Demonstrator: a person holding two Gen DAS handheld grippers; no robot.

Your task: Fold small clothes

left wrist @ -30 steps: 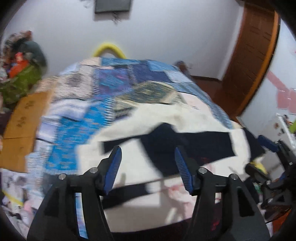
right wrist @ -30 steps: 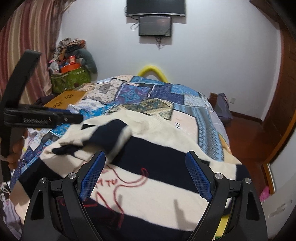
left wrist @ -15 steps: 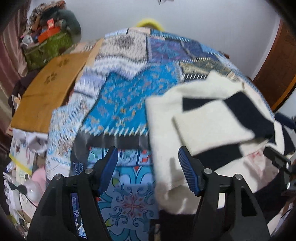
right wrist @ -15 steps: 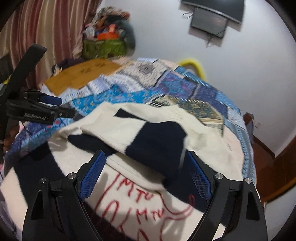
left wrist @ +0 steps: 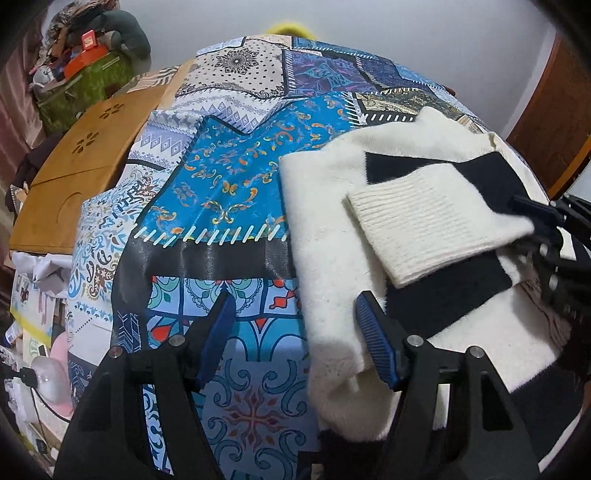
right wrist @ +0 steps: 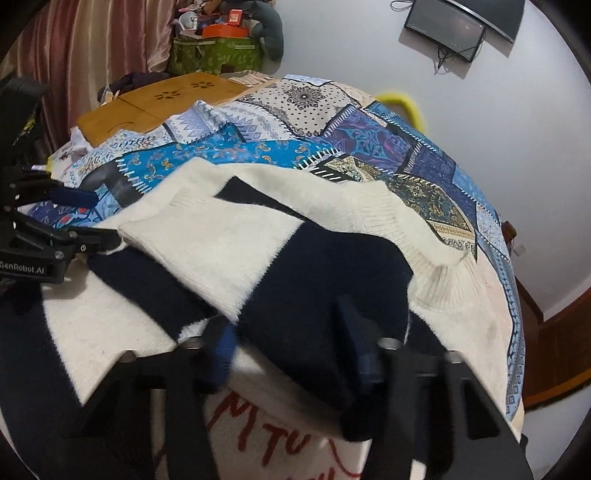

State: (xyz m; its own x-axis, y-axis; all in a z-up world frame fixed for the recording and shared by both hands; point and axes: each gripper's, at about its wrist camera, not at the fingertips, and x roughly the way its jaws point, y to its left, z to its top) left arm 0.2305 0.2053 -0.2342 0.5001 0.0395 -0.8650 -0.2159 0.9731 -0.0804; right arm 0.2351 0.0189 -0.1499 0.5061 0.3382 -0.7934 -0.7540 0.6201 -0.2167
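A cream and navy striped sweater [left wrist: 325, 206] with red stitched letters lies on the patchwork bedspread [left wrist: 229, 192]. One sleeve [left wrist: 432, 221] is folded across its body. My left gripper [left wrist: 295, 332] is open and empty, low over the sweater's left edge, its right finger next to the cream fabric. My right gripper [right wrist: 288, 350] is open, its fingers either side of the folded navy and cream sleeve [right wrist: 295, 266]. The sweater [right wrist: 110, 317] fills the right wrist view, and the left gripper [right wrist: 55, 221] shows at its left edge. The right gripper [left wrist: 546, 229] shows at the right of the left wrist view.
A wooden lap tray [left wrist: 81, 162] lies on the bed's far left. A green box with clutter [right wrist: 214, 55] stands by the curtain. A wall screen [right wrist: 458, 26] hangs above. Clutter [left wrist: 33, 350] lies off the bed's left side. A brown door [left wrist: 546, 122] is at the right.
My left gripper swung left and down from over the sweater to its left edge. My right gripper dropped lower and its fingers have narrowed around the folded sleeve.
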